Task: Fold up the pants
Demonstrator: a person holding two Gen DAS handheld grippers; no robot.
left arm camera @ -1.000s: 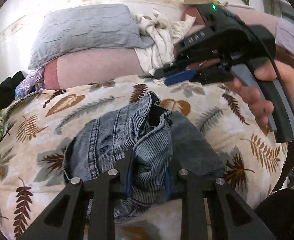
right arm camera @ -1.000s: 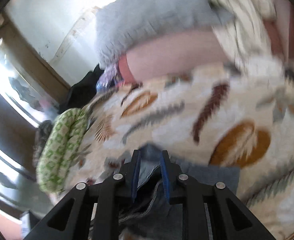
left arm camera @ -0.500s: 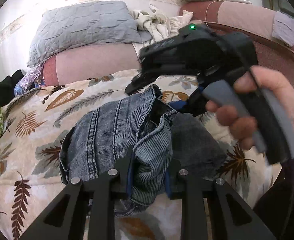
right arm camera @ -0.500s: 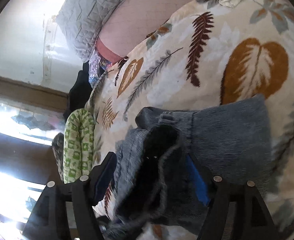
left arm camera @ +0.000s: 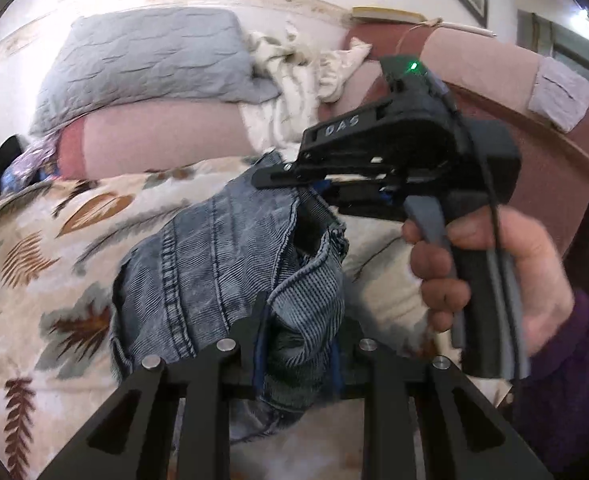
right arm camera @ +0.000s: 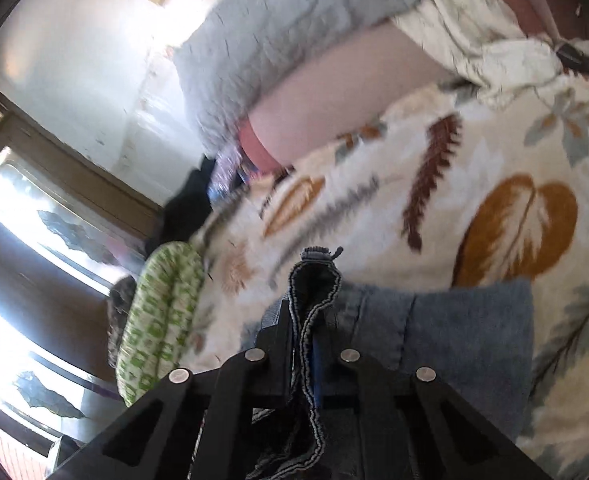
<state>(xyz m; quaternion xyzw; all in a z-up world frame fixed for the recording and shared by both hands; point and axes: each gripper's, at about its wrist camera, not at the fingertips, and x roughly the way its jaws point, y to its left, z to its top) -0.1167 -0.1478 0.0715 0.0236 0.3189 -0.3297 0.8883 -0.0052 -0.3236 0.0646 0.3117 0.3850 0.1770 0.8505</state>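
Blue denim pants (left arm camera: 214, 248) lie bunched on a leaf-print bedspread (left arm camera: 54, 240). My left gripper (left arm camera: 298, 328) is shut on a thick fold of the denim at the near edge. A person's hand (left arm camera: 514, 280) holds the right gripper (left arm camera: 290, 186), which pinches the far edge of the pants and holds it raised. In the right wrist view, the right gripper (right arm camera: 304, 320) is shut on a thin ribbed hem that sticks up between its fingers. The rest of the pants (right arm camera: 454, 320) spreads to the right over the bedspread (right arm camera: 414, 200).
A grey pillow (left arm camera: 146, 56) and crumpled cream cloth (left arm camera: 294, 80) rest on a pink bolster (left arm camera: 154, 140) behind the bedspread. A green patterned cloth (right arm camera: 158, 312) hangs at the bed's left edge, beside a bright window (right arm camera: 34, 220).
The right gripper came down from above the bed, opened wide around the denim edge, then shut on the hem. The left gripper kept its hold and rose a little.
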